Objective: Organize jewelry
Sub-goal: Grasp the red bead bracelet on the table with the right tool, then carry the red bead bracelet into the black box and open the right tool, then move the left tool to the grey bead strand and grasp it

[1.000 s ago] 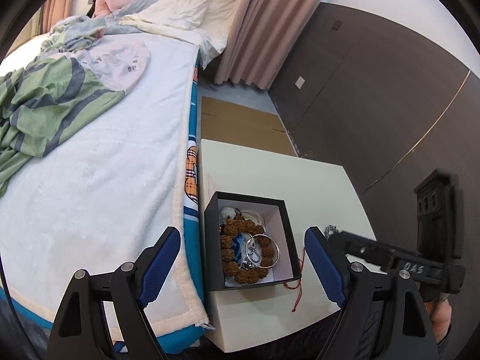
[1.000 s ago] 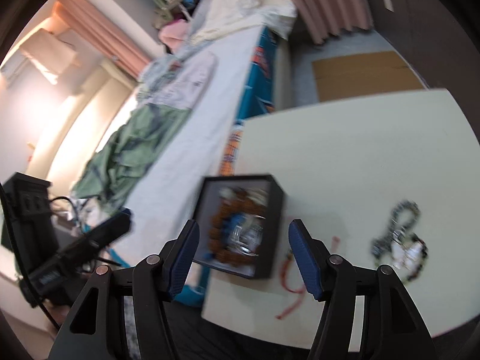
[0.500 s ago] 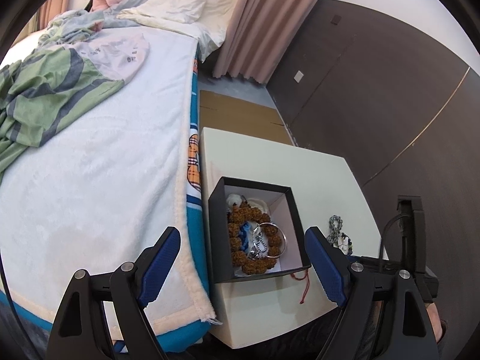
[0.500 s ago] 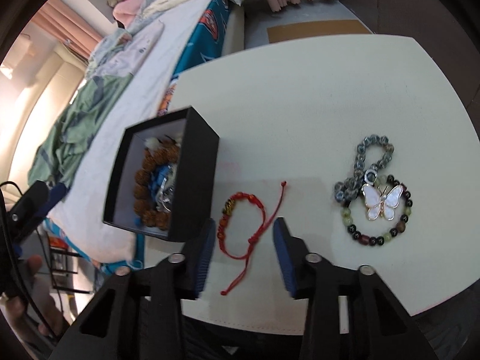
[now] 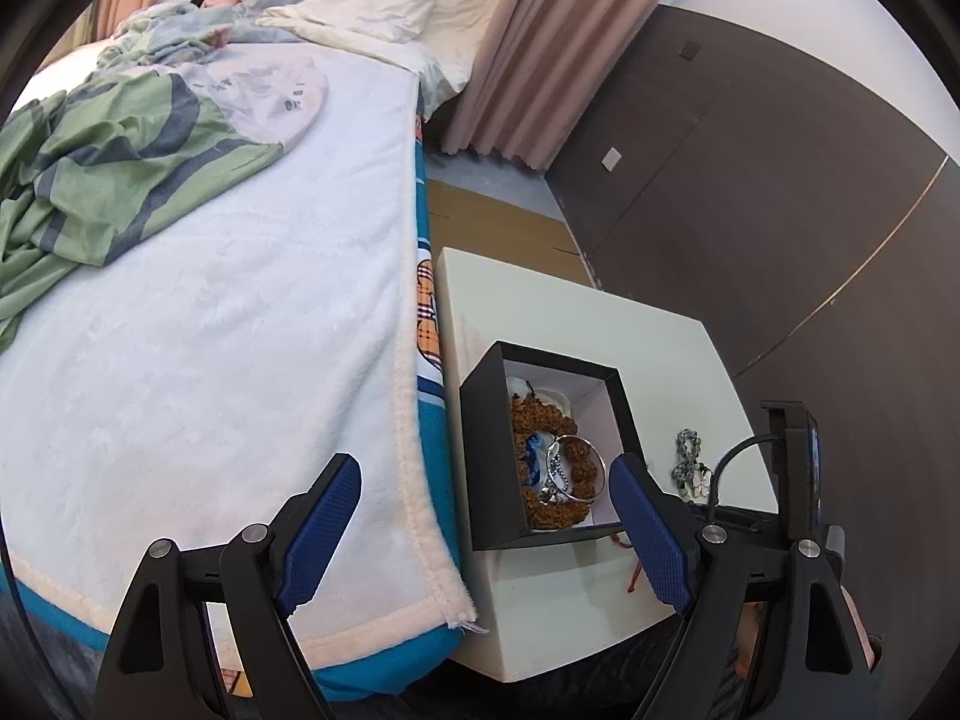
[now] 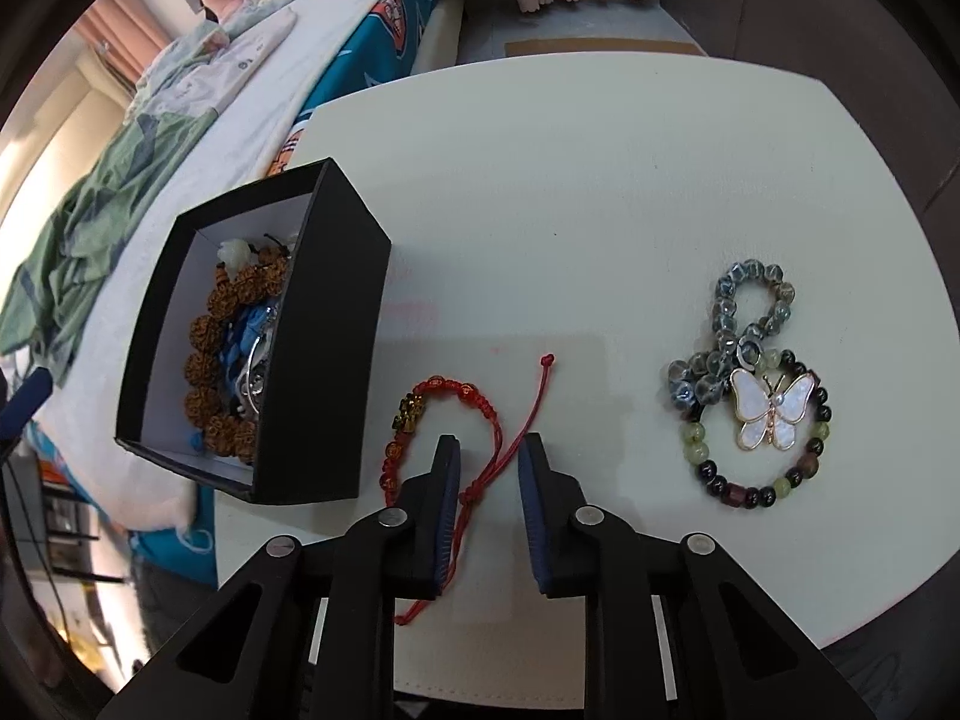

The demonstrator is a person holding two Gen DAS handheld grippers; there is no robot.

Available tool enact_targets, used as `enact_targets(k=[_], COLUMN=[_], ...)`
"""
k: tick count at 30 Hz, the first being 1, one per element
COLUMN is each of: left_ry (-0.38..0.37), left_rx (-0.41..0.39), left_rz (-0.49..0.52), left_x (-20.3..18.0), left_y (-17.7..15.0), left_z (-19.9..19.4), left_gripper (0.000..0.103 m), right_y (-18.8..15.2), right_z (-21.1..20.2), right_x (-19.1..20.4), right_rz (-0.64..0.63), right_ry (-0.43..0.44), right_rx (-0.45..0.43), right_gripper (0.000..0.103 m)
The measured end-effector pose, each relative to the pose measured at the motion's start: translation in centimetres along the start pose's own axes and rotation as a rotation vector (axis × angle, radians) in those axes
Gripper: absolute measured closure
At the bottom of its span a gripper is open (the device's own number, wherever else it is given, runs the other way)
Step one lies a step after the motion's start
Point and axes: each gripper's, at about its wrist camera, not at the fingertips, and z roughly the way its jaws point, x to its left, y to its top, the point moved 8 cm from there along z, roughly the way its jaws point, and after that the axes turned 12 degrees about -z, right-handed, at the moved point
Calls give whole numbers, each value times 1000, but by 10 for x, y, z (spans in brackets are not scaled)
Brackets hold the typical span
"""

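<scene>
1. A black box (image 6: 258, 354) on the white bench (image 6: 600, 180) already holds a brown bead bracelet (image 6: 207, 360) and a silver bangle (image 5: 573, 468).
2. The left gripper (image 5: 483, 531) hangs back from the box, fingers wide apart and empty.
3. The red cord bracelet (image 6: 444, 420) lies just right of the box; its knotted cords run between the right gripper's (image 6: 487, 468) narrowly parted fingers, not yet pinched. The right hand is clearly nearer.
4. Farther right lie a butterfly bracelet (image 6: 771, 420) and grey beads (image 6: 729, 330).
</scene>
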Motion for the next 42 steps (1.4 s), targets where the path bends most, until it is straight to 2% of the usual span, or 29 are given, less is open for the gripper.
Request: enact_targets(k=[5, 11, 16, 20, 23, 25, 26, 27, 33, 42], left_ry=[-13, -15, -6, 6, 17, 26, 32, 33, 40, 23], left_rx=[-2, -16, -31, -39, -39, -44, -44, -45, -42, -30], left_rz=[3, 0, 6, 13, 24, 28, 32, 36, 56, 132], left_x=[-1, 0, 0, 2, 3, 3, 2, 2, -6, -45], left_y=[-3, -2, 1, 0, 0, 0, 0, 0, -3, -16], left_z=[-3, -9, -14, -19, -21, -22, -23, -23, -23, -22], left_gripper=[18, 18, 18, 18, 18, 18, 18, 18, 18, 18], right_y=[0, 27, 50, 66, 73, 74, 74, 73, 58, 20], right_z=[-10, -69, -113, -126, -129, -126, -124, -125, -127, -139], right_x=[-3, 13, 38, 67, 82, 87, 86, 84, 59, 5], right_rz=[10, -44, -102, -142, -167, -161, -146, -137, -85, 6], right_ry=[50, 87, 116, 175, 168, 196, 200, 191, 171, 131], right_rx=[-32, -191, -290, -331, -356, -341, -342, -355, -354, -356], right_gripper=[100, 100, 100, 100, 99, 77, 48, 33, 32, 32])
